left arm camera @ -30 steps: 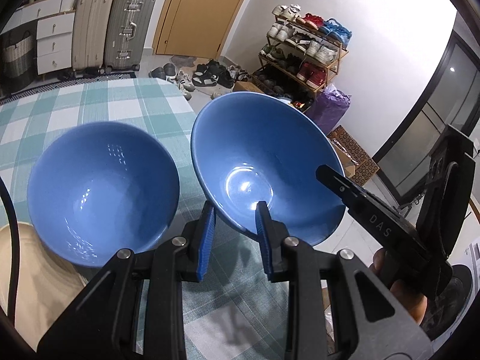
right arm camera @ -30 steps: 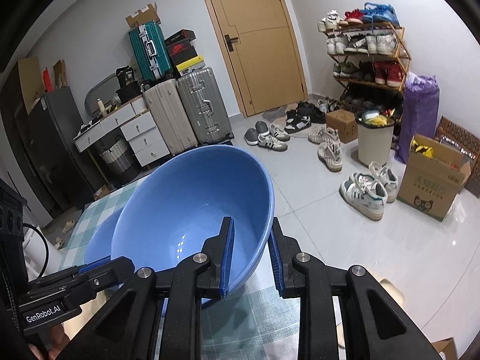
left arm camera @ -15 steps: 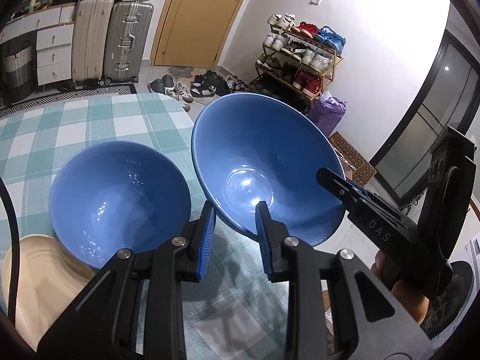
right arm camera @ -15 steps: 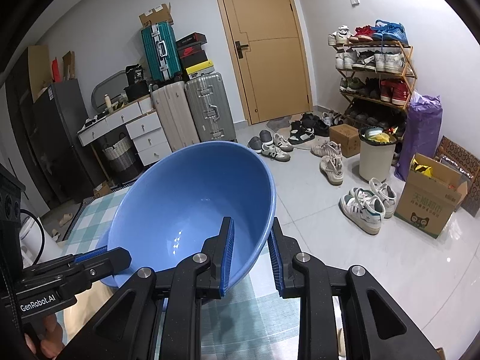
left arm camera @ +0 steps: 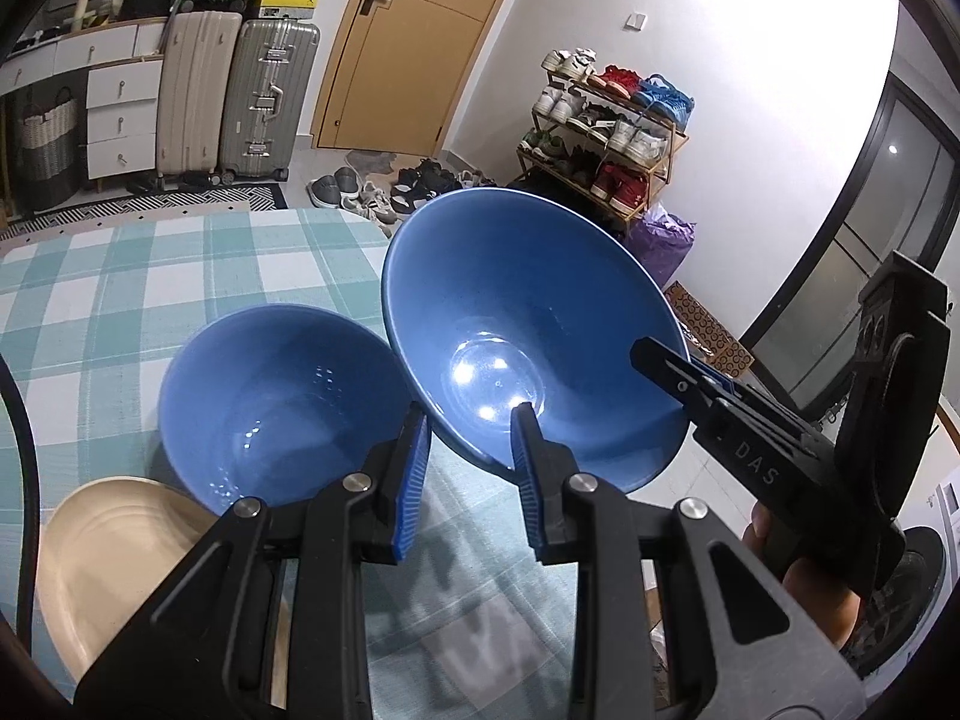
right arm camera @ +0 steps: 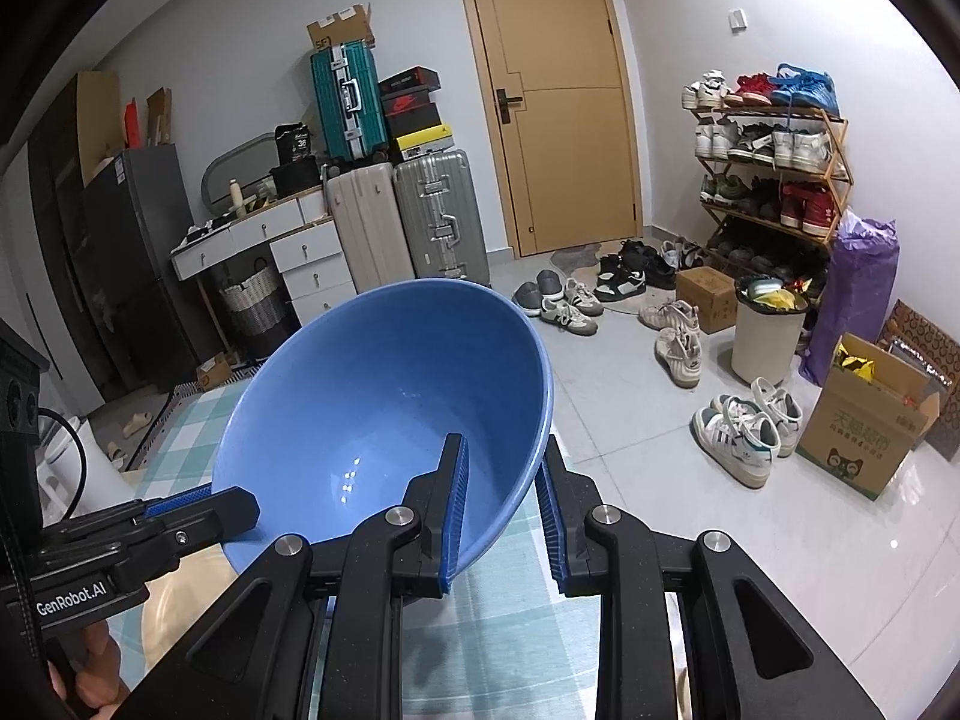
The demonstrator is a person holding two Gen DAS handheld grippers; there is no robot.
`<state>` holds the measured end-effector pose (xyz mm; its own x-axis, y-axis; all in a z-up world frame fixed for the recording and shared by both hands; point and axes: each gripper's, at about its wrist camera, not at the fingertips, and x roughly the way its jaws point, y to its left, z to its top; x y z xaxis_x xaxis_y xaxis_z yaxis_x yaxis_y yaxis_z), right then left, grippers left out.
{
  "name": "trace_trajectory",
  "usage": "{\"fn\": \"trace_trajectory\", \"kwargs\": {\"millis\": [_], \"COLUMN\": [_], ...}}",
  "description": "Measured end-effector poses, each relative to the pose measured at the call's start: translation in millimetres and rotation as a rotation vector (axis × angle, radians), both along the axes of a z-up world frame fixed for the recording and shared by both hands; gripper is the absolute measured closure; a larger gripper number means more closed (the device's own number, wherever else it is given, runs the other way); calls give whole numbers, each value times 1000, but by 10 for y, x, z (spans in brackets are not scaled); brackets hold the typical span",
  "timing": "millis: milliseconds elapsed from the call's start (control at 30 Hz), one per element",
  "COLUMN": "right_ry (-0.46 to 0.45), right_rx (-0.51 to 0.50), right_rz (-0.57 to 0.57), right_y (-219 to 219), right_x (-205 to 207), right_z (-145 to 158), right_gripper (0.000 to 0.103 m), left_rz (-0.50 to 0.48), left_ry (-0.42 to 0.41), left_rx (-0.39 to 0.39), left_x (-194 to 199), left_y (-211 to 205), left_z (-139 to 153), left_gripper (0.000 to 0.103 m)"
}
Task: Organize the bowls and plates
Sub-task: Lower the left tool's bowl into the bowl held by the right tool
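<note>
Left wrist view: both tongs, left (left arm camera: 469,457) and right (left arm camera: 690,369), gripped the tilted bowl's (left arm camera: 528,330) rim; we judged the second bowl (left arm camera: 270,402) lay lower left.

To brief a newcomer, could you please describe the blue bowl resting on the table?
On the green-checked tablecloth, right by the beige plate, sits a blue bowl. Unlike the other blue bowl, held tilted beside it, it stands upright and nothing grips it.
</note>
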<state>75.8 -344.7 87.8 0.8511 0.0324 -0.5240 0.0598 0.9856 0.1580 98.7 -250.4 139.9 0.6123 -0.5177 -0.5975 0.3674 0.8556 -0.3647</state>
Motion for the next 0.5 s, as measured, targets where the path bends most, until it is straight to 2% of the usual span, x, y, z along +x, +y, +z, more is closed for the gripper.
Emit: {"fn": "trace_trajectory", "kwargs": {"millis": [500], "right_ry": [34], "right_rx": [-45], "right_rz": [53], "right_y": [449], "right_x": [205], "right_z": [-12], "right_gripper": [79], "left_rz": [47], "left_ry": [0], "left_rx": [12], "left_x": [-94], "left_y": [498], "left_z": [141], "left_gripper": [79]}}
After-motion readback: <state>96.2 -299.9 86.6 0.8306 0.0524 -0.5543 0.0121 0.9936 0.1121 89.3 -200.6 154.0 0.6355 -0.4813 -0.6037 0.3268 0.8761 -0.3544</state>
